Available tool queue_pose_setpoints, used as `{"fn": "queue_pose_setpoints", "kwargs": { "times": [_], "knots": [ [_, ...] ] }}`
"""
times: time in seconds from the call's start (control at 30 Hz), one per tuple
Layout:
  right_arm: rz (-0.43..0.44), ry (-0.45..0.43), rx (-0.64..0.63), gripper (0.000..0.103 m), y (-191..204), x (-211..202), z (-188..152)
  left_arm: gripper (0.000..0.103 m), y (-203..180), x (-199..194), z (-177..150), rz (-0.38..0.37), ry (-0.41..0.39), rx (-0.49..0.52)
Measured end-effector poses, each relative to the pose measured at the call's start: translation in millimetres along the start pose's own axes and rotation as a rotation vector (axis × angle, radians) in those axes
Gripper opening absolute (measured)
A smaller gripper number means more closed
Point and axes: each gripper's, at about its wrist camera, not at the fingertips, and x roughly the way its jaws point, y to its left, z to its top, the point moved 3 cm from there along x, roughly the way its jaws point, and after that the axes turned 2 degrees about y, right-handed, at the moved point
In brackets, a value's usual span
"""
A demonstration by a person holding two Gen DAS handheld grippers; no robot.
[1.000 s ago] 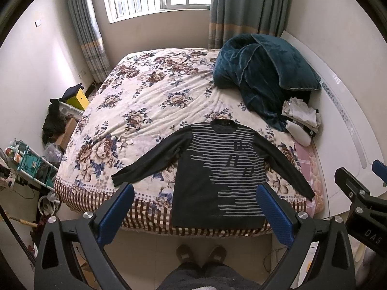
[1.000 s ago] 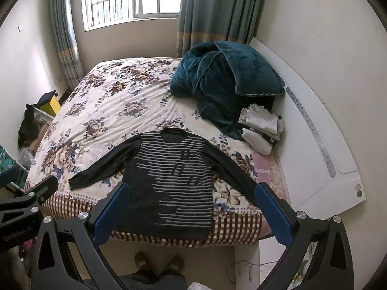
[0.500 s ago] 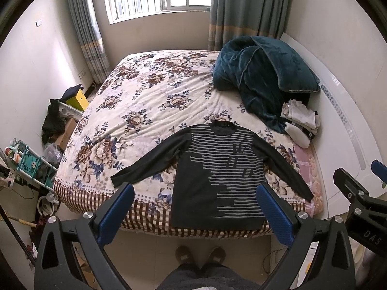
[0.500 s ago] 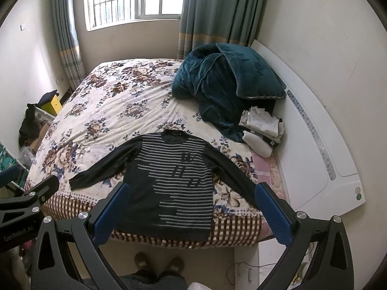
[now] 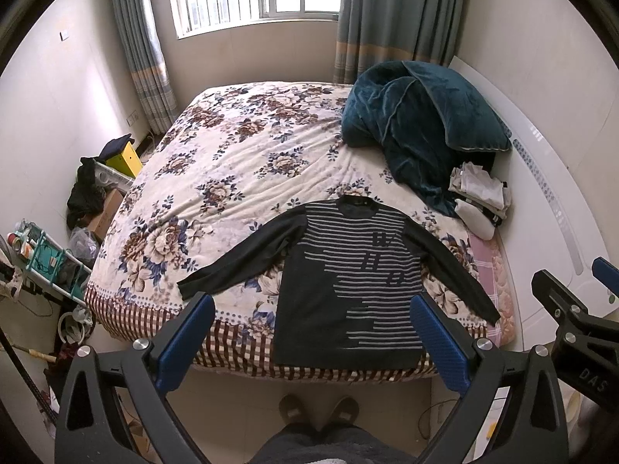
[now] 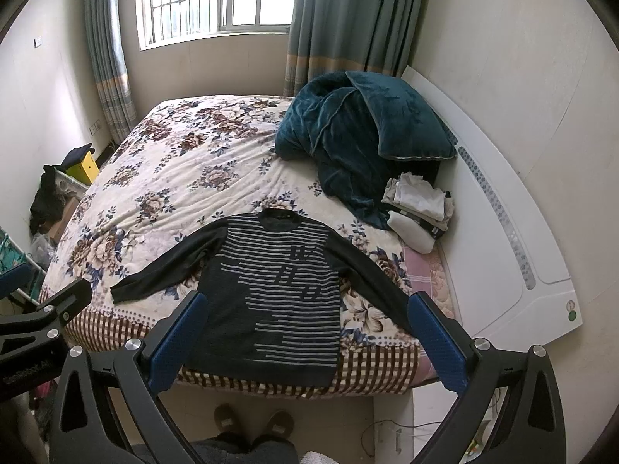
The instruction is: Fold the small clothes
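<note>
Currently I hold both grippers above the near bed edge, jaws spread wide, nothing grasped.

Left gripper (image 5: pixel 311 338) and right gripper (image 6: pixel 305 338) both hang clear of the striped sweater (image 5: pixel 350 282), which lies flat and face up on the floral bedspread (image 5: pixel 232 178), sleeves spread out to either side, hem at the near edge. Beyond it I see a teal blanket (image 6: pixel 348 135) heaped by the headboard (image 6: pixel 503 239), with folded clothes (image 6: pixel 419 201) just beside it.
</note>
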Motion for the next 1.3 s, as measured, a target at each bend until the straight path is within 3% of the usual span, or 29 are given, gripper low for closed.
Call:
{"fn": "queue_pose_setpoints", "kwargs": {
  "times": [0.27, 0.4, 0.5, 0.63, 0.8, 0.93, 1.1, 1.2, 1.23, 1.27, 1.3],
  "knots": [
    [0.001, 0.009, 0.006, 0.103, 2.0, 0.9, -0.3, 0.103, -0.9, 5.2, 3.3, 0.007, -0.016, 0.001],
    [-0.008, 0.024, 0.036, 0.103, 0.4, 8.6, 3.7, 0.103, -1.2, 35.1, 15.0, 0.05, -0.06, 0.017],
    [-0.054, 0.055, 0.106, 0.103, -18.6, 36.8, -0.7, 0.103, 3.5, 66.4, 14.0, 0.066, -0.076, 0.037],
    [-0.141, 0.115, 0.231, 0.103, -61.4, 91.3, -24.2, 0.103, -7.8, 122.4, 15.7, 0.054, -0.044, 0.063],
    [-0.217, 0.225, 0.494, 0.103, -153.6, 188.0, -78.3, 0.103, -45.0, 208.0, 20.0, 0.054, 0.03, 0.103],
    [-0.246, 0.306, 0.704, 0.103, -229.1, 266.2, -131.4, 0.103, -69.1, 275.3, 17.0, 0.087, 0.1, 0.115],
    [-0.224, 0.389, 0.948, 0.103, -315.5, 378.0, -194.4, 0.103, -107.1, 372.7, 21.0, 0.152, 0.22, 0.105],
    [-0.196, 0.442, 1.114, 0.09, -359.4, 458.5, -240.4, 0.103, -116.6, 422.3, 15.0, 0.167, 0.286, 0.106],
    [-0.19, 0.452, 1.159, 0.077, -368.6, 477.7, -253.3, 0.103, -118.4, 438.7, 13.9, 0.172, 0.305, 0.112],
    [-0.18, 0.448, 1.221, 0.056, -383.3, 502.0, -271.0, 0.103, -122.7, 457.6, 10.2, 0.18, 0.319, 0.125],
    [-0.173, 0.443, 1.277, 0.049, -392.1, 519.6, -285.1, 0.103, -126.0, 478.7, 5.3, 0.202, 0.34, 0.139]
  ]
}}
